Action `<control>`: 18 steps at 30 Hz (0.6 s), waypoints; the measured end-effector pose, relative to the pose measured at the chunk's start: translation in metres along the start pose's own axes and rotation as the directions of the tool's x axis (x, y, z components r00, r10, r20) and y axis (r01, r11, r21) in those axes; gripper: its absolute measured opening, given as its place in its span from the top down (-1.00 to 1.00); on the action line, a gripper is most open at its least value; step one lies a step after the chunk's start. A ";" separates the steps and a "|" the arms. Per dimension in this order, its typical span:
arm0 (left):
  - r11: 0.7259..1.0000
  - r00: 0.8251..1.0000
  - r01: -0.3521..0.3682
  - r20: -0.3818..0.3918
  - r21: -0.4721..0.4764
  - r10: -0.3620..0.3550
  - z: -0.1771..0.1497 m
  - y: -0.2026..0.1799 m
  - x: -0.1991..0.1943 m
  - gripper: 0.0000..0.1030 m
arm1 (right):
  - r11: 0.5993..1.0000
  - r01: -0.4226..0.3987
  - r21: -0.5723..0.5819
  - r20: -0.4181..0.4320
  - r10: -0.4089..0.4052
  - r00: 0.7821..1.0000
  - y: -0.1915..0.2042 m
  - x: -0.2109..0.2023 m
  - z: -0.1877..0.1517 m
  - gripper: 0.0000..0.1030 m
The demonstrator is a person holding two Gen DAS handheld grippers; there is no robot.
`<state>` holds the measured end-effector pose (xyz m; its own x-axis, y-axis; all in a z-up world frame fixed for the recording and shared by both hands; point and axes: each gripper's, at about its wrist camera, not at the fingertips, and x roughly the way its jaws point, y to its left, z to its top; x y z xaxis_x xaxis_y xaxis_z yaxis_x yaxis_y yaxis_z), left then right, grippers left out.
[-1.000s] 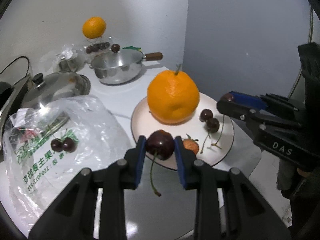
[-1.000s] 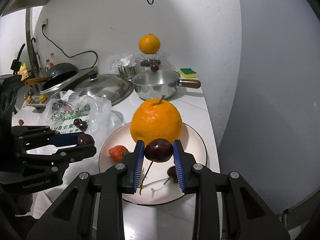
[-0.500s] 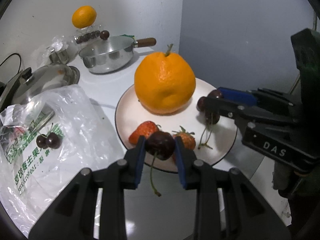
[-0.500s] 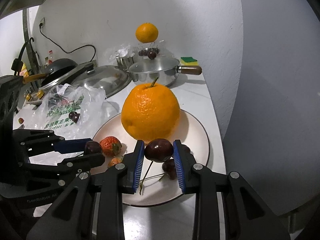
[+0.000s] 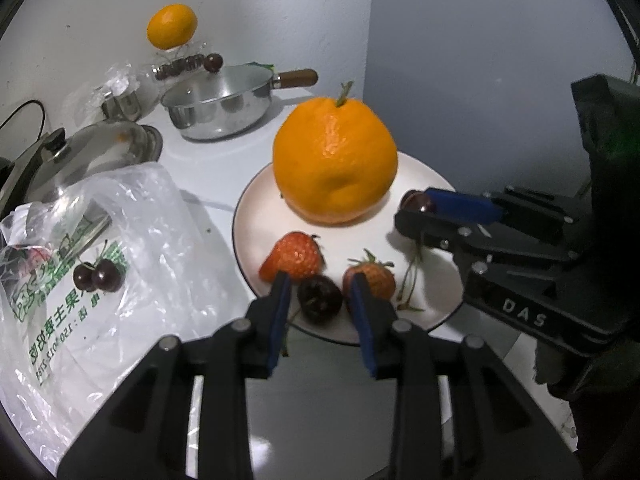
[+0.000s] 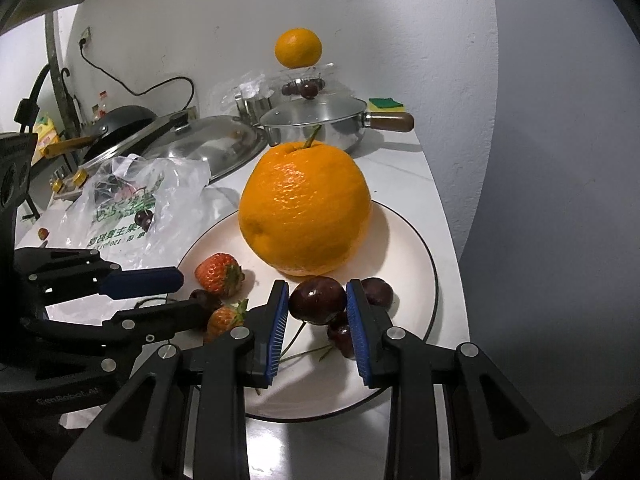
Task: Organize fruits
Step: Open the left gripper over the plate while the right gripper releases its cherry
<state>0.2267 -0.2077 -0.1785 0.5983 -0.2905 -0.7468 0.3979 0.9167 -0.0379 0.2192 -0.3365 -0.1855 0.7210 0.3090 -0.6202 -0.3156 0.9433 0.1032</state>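
Observation:
A white plate (image 5: pixel 256 216) (image 6: pixel 404 248) holds a big orange (image 5: pixel 334 162) (image 6: pixel 304 208), two strawberries (image 5: pixel 294 256) (image 6: pixel 219 274) and some cherries. My left gripper (image 5: pixel 319 304) is open low over the plate's near edge, and a dark cherry (image 5: pixel 320 299) lies on the plate between its pads, free of them. My right gripper (image 6: pixel 318 316) (image 5: pixel 416 210) is shut on another dark cherry (image 6: pixel 318 300) just above the plate, next to two loose cherries (image 6: pixel 378 291).
A clear plastic bag (image 5: pixel 100 264) with two cherries (image 5: pixel 98 276) lies left of the plate. A steel pan (image 5: pixel 220 106), a pot lid (image 5: pixel 84 156) and a small orange (image 5: pixel 172 26) on a stand are behind. The counter edge runs just right of the plate.
Both grippers came down over the plate. My left gripper opened and let its cherry go onto the plate's near edge. The right gripper keeps its cherry.

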 end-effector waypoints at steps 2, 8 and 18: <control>1.000 1.000 -0.004 0.005 -0.001 0.004 -0.001 0.000 -0.003 0.35 | 1.000 0.003 -0.002 -0.001 -0.003 1.000 0.000 -0.001 0.000 0.39; 1.000 1.000 -0.009 0.023 -0.006 0.009 -0.002 0.002 -0.011 0.33 | 1.000 0.003 -0.004 -0.001 -0.003 1.000 0.000 -0.002 0.001 0.30; 0.999 0.997 -0.020 0.068 -0.042 0.023 -0.006 0.014 -0.031 -0.06 | 1.000 0.021 -0.011 0.019 -0.021 1.000 0.007 -0.013 0.005 0.22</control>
<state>0.2098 -0.1839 -0.1597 0.6533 -0.2879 -0.7002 0.3567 0.9328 -0.0507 0.2104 -0.3329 -0.1731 0.7391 0.2913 -0.6074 -0.3072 0.9482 0.0810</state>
